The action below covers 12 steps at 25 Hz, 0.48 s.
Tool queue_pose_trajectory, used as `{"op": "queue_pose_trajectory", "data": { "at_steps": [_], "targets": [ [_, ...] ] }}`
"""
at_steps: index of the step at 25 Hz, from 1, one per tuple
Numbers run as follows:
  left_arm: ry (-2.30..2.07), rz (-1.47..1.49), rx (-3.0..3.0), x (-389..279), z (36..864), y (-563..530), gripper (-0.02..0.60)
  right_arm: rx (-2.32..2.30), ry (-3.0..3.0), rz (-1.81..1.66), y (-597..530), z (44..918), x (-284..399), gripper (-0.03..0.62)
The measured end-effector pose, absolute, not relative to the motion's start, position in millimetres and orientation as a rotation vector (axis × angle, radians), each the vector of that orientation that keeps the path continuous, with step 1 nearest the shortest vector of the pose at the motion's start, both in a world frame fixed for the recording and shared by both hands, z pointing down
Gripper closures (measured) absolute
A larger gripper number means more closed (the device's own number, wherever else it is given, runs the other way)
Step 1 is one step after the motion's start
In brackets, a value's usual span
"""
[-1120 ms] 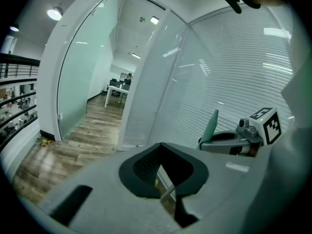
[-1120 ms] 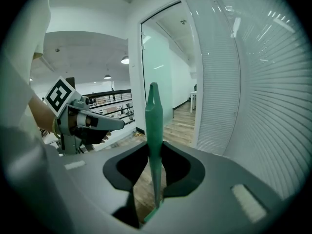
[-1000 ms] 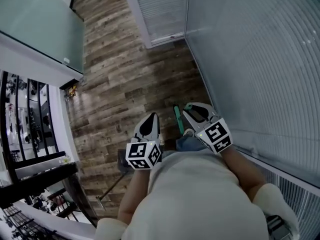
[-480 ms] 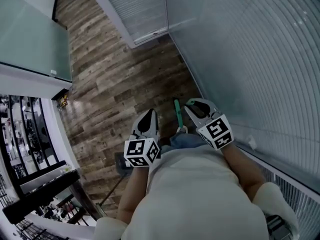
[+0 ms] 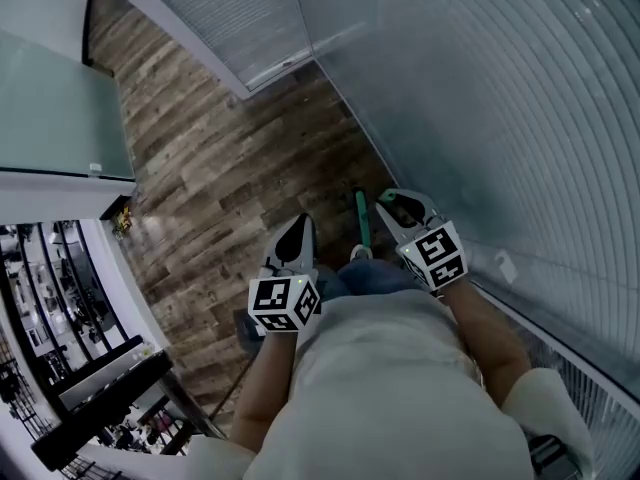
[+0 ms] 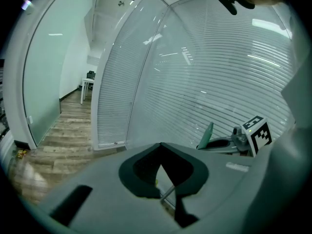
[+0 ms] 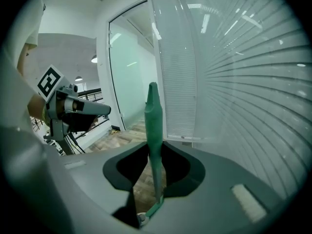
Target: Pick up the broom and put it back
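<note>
The broom's green handle [image 5: 362, 223] rises between the jaws of my right gripper [image 5: 398, 204], which is shut on it. In the right gripper view the green handle [image 7: 153, 130] stands upright through my right gripper [image 7: 156, 182]; the broom's head is hidden. My left gripper [image 5: 297, 234] is held beside it at the person's waist. In the left gripper view a thin metal rod [image 6: 168, 195] sits pinched in my left gripper [image 6: 163, 182]. A dark dustpan-like piece [image 5: 243, 326] hangs below that hand.
A glass wall with closed blinds [image 5: 500, 118] runs along the right, meeting another blind-covered panel [image 5: 215, 18] at a corner ahead. A frosted glass partition [image 5: 50, 108] and a dark railing [image 5: 100, 398] stand to the left. Wooden floor [image 5: 220, 168] lies between.
Both grippers have moved forward along the blind-covered wall, carrying the green handle and the rod. The wall now fills more of the view and the floor has slid left.
</note>
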State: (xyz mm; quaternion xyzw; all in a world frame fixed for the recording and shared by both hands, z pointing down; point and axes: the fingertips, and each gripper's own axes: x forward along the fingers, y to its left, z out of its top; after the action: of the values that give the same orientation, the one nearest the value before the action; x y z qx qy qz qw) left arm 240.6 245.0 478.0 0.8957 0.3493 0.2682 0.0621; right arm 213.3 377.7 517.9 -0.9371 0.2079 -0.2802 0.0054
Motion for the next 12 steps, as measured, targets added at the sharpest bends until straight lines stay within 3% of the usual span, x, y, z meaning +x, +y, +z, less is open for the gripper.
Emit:
{"op": "queue_pose_trajectory", "data": {
  "at_steps": [12],
  "targets": [
    [1.240,0.853,2.635,251,487,292,0.575,-2.902,0.433,-0.990,430,557,198,0.494]
  ]
}}
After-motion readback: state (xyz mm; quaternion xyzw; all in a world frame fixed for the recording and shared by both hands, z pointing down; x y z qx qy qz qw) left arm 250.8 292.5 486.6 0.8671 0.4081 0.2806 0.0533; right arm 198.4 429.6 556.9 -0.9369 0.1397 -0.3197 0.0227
